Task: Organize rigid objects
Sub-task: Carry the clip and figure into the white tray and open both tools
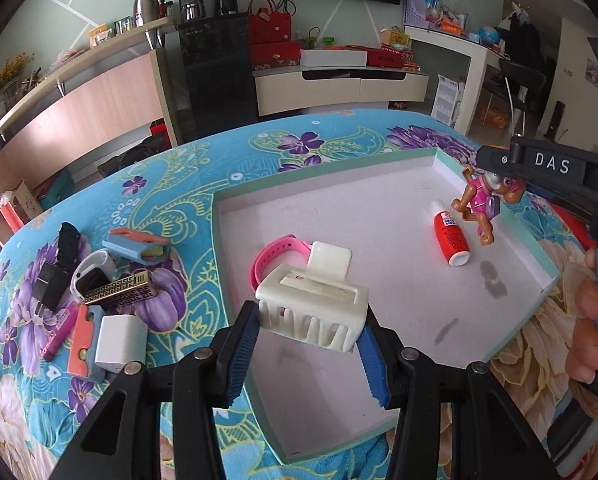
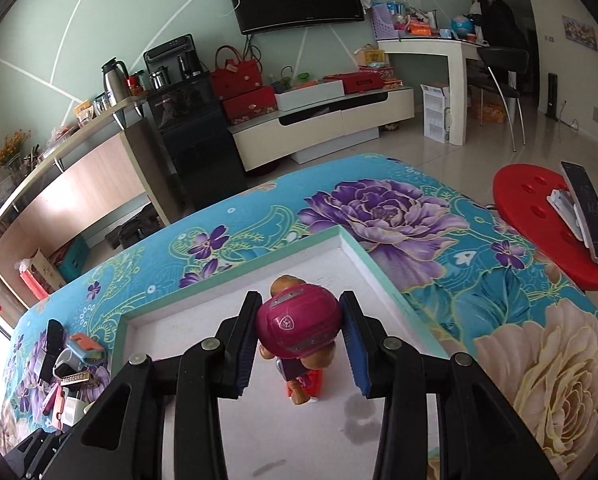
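A shallow white tray (image 1: 379,216) with a mint-green rim sits on the floral-clothed table (image 1: 179,184). Above its near side the left tool (image 1: 307,332) grips a cream hair claw clip (image 1: 315,300), fingers closed against both ends. A pink watch (image 1: 277,256) and a red bottle (image 1: 453,238) lie inside. At the far corner the right tool (image 2: 301,332) clamps a pink toy dog (image 2: 299,328).
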### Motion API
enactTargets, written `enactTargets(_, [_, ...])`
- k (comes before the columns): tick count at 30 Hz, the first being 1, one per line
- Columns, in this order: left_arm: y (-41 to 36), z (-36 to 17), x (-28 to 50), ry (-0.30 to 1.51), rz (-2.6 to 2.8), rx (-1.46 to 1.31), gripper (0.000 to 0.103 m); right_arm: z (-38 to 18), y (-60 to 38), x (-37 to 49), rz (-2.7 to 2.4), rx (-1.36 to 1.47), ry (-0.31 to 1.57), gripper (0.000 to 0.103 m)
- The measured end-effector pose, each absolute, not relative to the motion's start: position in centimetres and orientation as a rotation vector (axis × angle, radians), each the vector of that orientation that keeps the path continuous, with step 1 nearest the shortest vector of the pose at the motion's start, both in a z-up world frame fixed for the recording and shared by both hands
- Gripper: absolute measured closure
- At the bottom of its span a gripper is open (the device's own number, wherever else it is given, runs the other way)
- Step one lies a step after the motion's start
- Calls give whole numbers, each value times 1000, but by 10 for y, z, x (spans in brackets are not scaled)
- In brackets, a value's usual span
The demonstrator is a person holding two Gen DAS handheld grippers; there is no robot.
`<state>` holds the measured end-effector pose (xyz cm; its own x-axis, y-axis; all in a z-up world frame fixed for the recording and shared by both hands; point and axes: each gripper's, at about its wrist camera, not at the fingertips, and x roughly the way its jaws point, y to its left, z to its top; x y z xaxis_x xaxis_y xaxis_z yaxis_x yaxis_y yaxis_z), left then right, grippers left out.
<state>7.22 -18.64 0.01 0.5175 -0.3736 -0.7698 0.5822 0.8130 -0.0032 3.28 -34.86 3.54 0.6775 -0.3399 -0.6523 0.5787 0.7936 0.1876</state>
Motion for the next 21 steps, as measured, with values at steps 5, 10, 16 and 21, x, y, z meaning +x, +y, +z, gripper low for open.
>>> enactTargets(5, [-186,-7,75,856,-554,273,52,30,-357,30,-561,403,670,62])
enactTargets(10, [-190,-13,75,850,-542,285,51,19,-361,34,-571,406,729,62])
enactTargets(16, [-190,-16,76,852,-536,276,50,17,-360,35,-566,400,744,61])
enactTargets(21, [-187,-12,77,848,-532,262,39,19,-358,37,-561,389,739,50])
